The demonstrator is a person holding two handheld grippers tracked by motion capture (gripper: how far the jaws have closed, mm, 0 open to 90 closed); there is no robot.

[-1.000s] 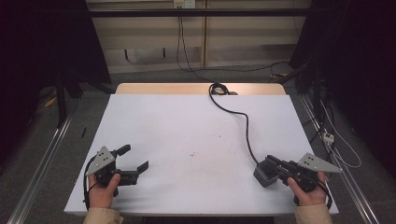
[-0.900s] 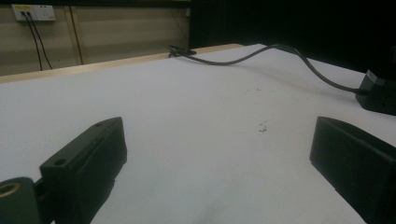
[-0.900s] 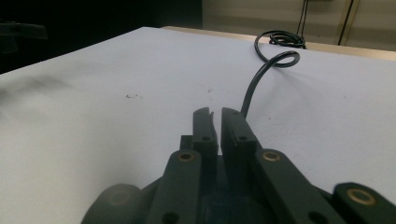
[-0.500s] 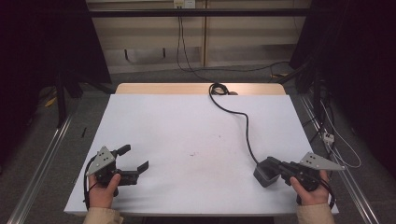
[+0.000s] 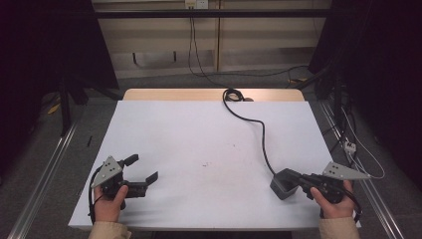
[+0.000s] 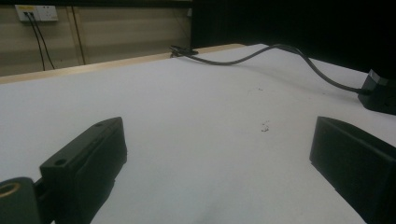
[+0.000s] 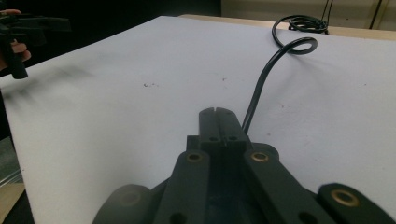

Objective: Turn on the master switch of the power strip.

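White tabletop (image 5: 199, 129) fills our workspace, with a strip of bare wood (image 5: 174, 94) along its far edge. We start at the right gripper (image 5: 301, 180): in its own view its jaws (image 7: 218, 123) are pressed flat together with nothing between them, and from above their tips sit right against the black adapter block (image 5: 282, 184) near the table's front right corner. We cannot tell whether they touch it. From that block the cord (image 5: 261, 134) runs away across the table to a coil at the far edge (image 7: 299, 21).

Our left gripper (image 5: 144, 168) rests near the front left corner, well apart from the block, its jaws spread wide over bare table (image 6: 219, 154).

We judge this as the approach, before any grasp. The next move calls for spreading the right jaws, straddling the block squarely, and closing without snagging the cord.
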